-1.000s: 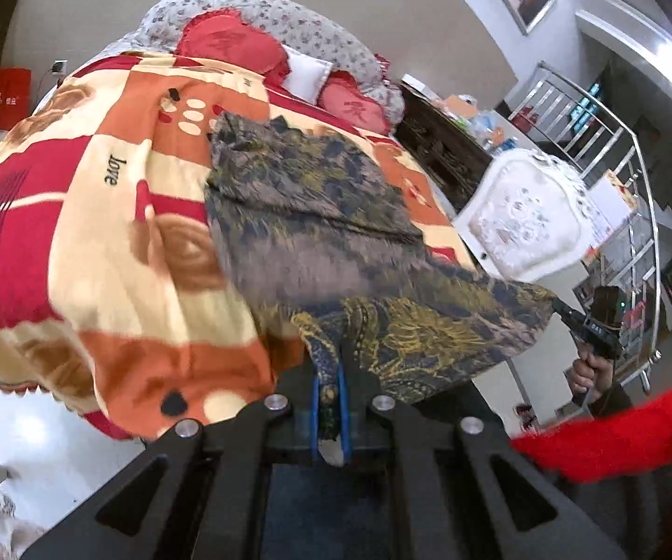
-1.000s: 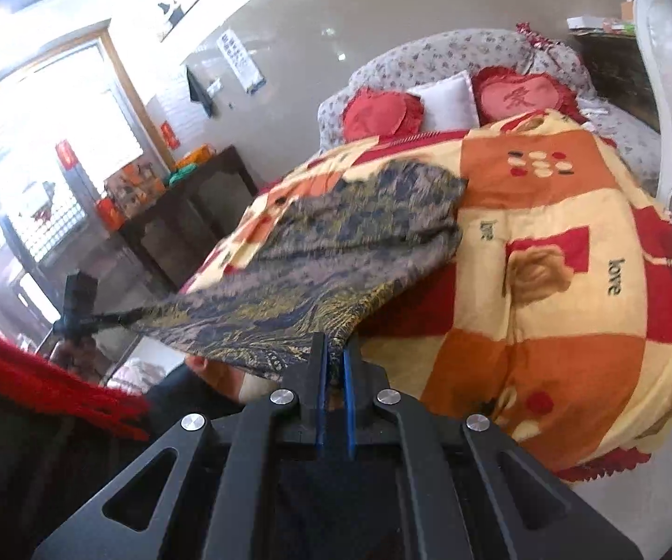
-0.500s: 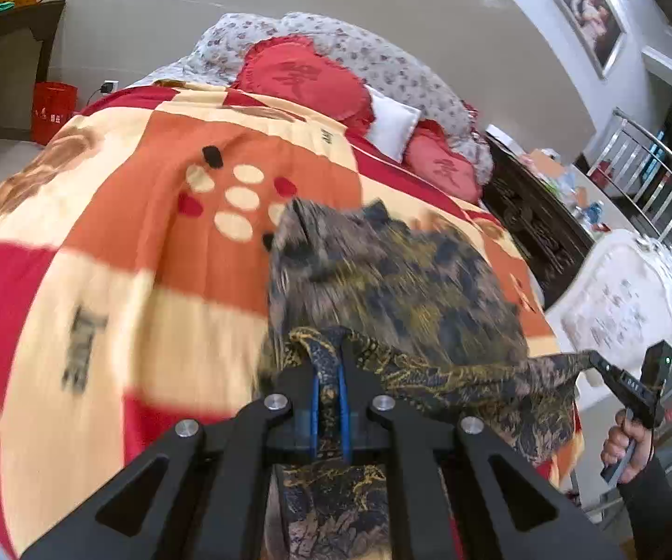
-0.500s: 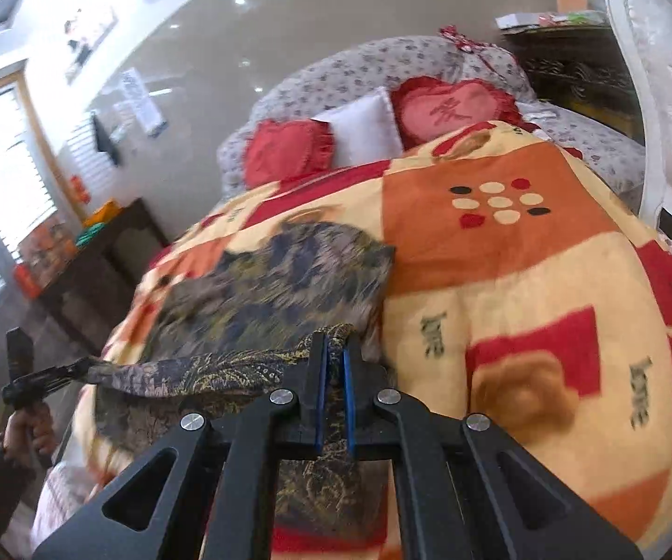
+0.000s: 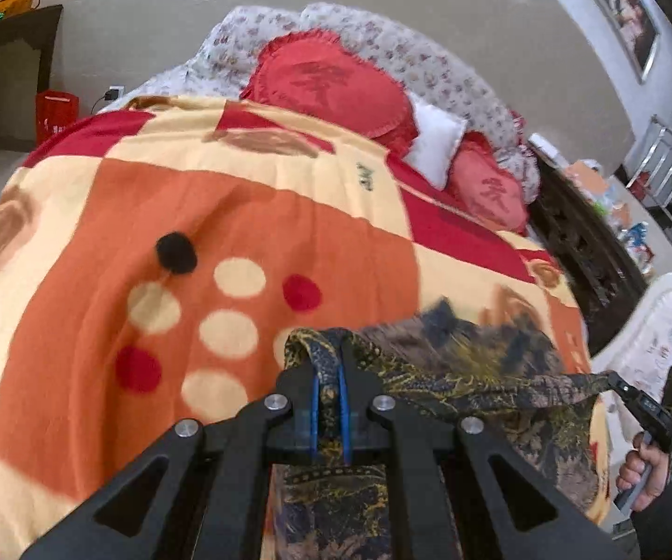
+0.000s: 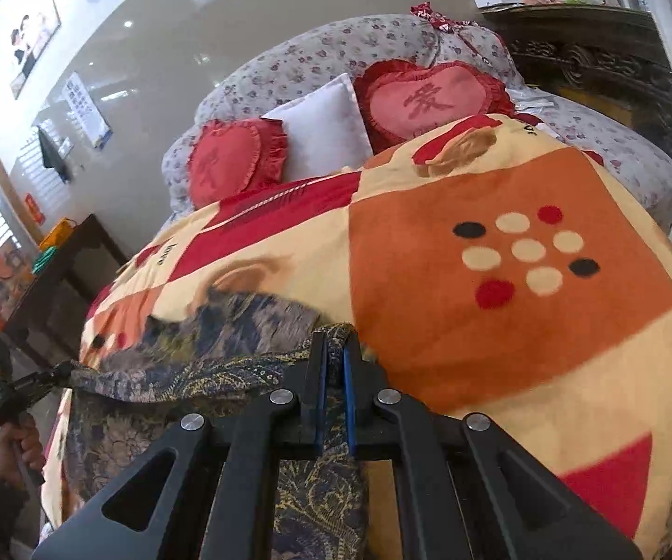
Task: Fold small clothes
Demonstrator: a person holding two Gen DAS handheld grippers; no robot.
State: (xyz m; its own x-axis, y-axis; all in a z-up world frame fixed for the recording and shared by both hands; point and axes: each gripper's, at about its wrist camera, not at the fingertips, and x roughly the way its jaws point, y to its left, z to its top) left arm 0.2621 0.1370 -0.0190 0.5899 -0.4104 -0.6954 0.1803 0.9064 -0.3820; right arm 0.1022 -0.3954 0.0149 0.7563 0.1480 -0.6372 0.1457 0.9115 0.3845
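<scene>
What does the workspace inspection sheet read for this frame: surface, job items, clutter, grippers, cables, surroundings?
Surface: blanket in orange, cream and red covering the bed.
Job's things: patterned garment, edge stretched between both grippers, the rest lying on the blanket.
Clutter: nothing seen on the blanket.
Grippers: left gripper and right gripper each shut on the garment.
Cables: plug and cord at a wall socket.
Surroundings: heart cushions, white pillow, dark wooden furniture.

ahead, the blanket (image 5: 251,214) on the bed lies broad and bare, open for passing. heart cushions (image 5: 336,88) and a white pillow (image 5: 434,140) block the far end; a dark carved cabinet (image 5: 588,252) hems one side.
</scene>
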